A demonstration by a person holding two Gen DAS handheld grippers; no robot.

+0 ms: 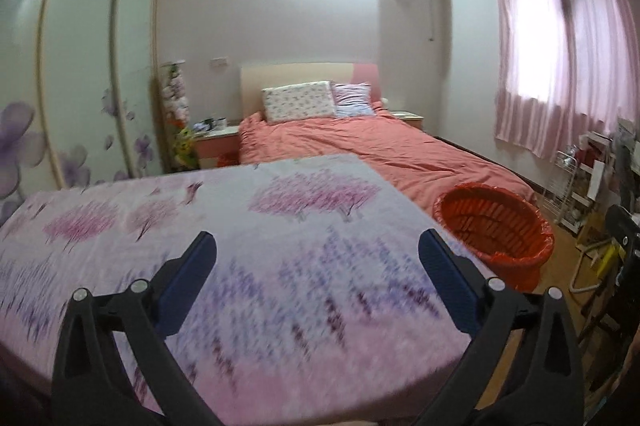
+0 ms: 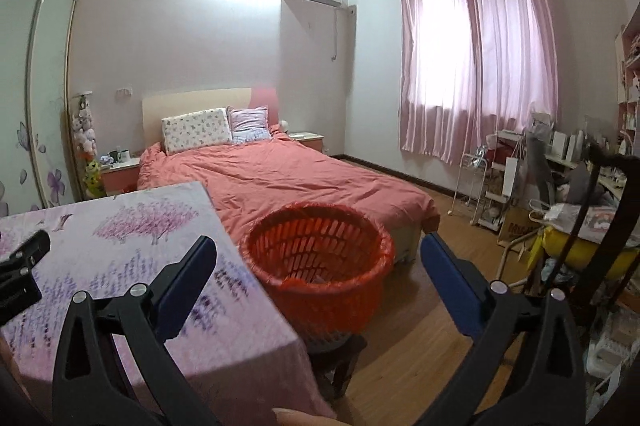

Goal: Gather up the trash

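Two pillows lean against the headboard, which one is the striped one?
The smaller striped pillow, on the window side of the bed. The larger pillow beside it, toward the wardrobe, is white with a small floral print rather than stripes.

Worktop (image 1: 248, 258): near left, covered by a floral pink-and-purple cloth (image 2: 152, 226), bare of loose items. Bed (image 2: 304, 185): far centre, coral cover, two pillows (image 2: 196, 134) at headboard. Wooden floor (image 2: 424, 330): right.

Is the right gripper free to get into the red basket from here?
Probably yes: the right gripper is open and empty, and the red basket stands open-topped just ahead, nothing between.
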